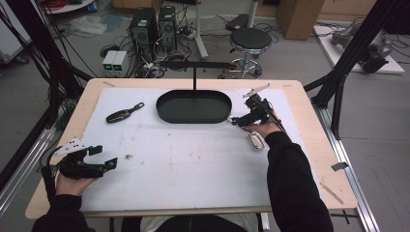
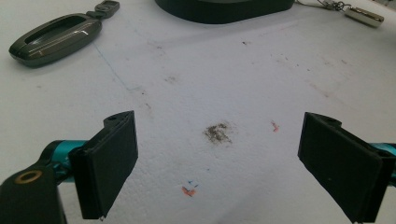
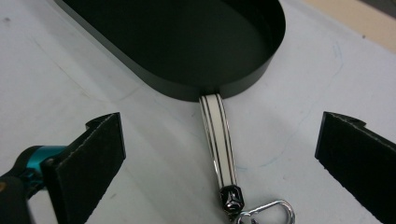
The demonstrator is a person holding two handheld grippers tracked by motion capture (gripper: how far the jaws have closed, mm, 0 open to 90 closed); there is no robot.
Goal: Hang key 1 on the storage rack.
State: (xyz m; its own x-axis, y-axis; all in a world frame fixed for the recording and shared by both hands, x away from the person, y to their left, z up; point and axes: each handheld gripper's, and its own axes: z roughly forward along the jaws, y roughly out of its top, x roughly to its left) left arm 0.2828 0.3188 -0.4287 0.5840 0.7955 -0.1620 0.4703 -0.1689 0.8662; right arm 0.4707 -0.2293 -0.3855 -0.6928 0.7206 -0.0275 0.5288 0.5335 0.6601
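The right gripper (image 3: 219, 163) is hovering released over the white striped strap (image 3: 218, 135) touching the black oval tray (image 3: 261, 70), possibly pushing it under while closing; the left gripper (image 2: 219, 163) is waiting released.

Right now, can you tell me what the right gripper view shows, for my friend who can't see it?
A white strap with dark stripes lies on the white mat, its far end touching the wall of a black oval tray; whether it goes under is unclear. Its near end has a dark fitting and a silver clip. The right tongs are open, one black jaw on each side.
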